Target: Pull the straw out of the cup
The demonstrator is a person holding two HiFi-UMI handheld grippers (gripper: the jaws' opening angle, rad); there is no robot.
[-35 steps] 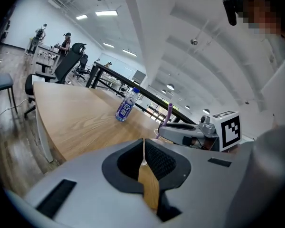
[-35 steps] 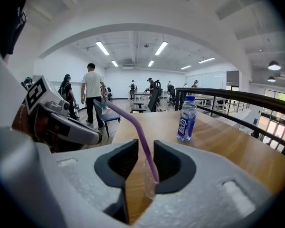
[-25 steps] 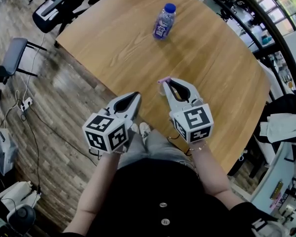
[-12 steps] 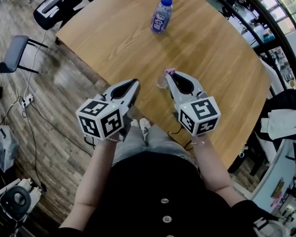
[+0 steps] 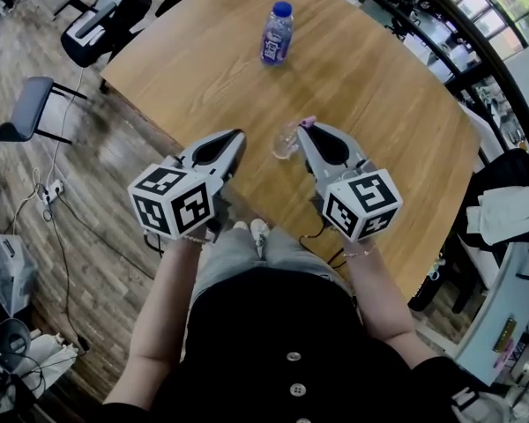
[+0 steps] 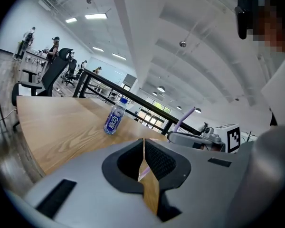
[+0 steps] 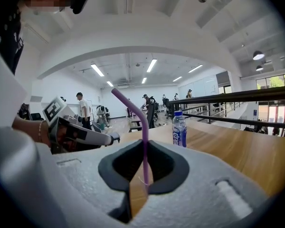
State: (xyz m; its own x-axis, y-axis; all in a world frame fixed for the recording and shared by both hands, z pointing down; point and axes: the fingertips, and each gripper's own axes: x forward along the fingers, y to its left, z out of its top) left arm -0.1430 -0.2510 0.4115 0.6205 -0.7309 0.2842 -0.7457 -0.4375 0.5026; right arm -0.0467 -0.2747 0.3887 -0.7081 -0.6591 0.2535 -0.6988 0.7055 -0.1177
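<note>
Office chair on floor far left, left claw pressed together, empty, clear cup between both claws, over wooden surface, bottle upright well beyond, right claw clamped on purple straw, straw upright

The left claw is closed, a bottle standing on the table beyond.
</note>
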